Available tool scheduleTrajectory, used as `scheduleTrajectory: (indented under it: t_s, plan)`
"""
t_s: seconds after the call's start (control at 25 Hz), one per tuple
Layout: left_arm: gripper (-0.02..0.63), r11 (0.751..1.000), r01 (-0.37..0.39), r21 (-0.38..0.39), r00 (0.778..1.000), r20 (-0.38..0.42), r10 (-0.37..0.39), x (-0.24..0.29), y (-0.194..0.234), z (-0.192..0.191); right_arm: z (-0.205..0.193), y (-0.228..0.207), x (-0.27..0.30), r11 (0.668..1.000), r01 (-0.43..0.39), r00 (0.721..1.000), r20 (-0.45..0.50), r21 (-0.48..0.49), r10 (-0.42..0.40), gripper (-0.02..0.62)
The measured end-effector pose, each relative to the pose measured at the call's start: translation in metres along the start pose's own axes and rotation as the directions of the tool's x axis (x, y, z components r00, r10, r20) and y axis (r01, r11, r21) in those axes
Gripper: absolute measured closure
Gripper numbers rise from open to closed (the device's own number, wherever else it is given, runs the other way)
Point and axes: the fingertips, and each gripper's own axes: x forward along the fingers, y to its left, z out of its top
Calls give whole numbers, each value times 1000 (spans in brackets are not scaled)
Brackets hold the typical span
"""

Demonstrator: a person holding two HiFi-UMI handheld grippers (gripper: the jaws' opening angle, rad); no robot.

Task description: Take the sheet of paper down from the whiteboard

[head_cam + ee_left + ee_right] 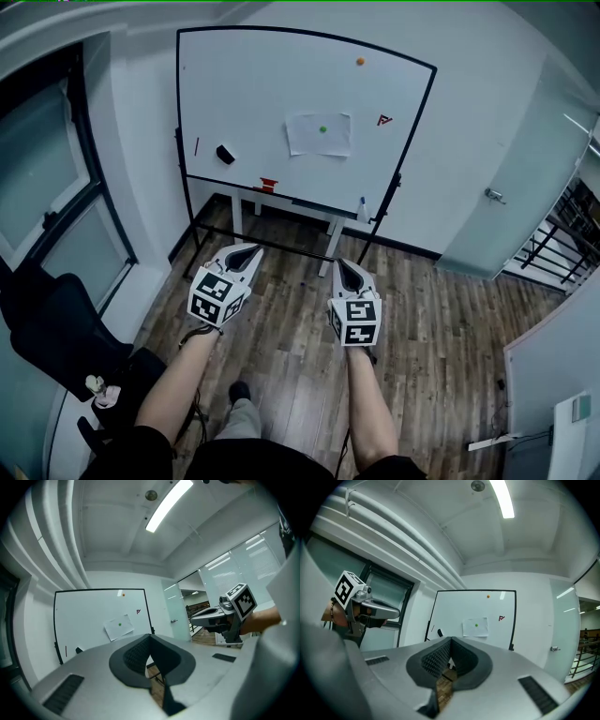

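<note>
**A:** What is the biggest thing ahead?

**B:** A black-framed white whiteboard [253,94]. It stands on the brown wood-plank floor [441,319] in front of a pale wall [469,112].

**A:** And the 2 grippers?

**B:** Both are held level over the floor, side by side and well apart from the board. The grey left gripper [251,249] is clenched, with its dark ribbed pads pressed together. The grey right gripper [343,265] is clenched the same way, pad against pad.

**A:** Where is the sheet?

**B:** The white rectangular sheet of paper [319,134] hangs on the board, right of its middle and slightly tilted. 1 small round green magnet [322,129] sits near the sheet's centre.

**A:** Anything else on the board?

**B:** A black eraser [225,153] sits at the lower left. A red triangular mark [383,120] is just right of the sheet. 1 small orange magnet [360,61] sits near the top edge, above the sheet.
</note>
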Motion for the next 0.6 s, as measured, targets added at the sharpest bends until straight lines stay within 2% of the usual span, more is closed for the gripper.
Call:
scheduleTrajectory:
  t_s: [0.2,0.6]
  plan:
    - [588,1000,8,-11,1000,6,-8,41,47,-3,3,-11,56,999,-3,1000,-3,34,4,572]
    - [587,999,35,-20,999,4,-35,114,148,-20,3,-21,176,999,17,999,-35,31,-16,572]
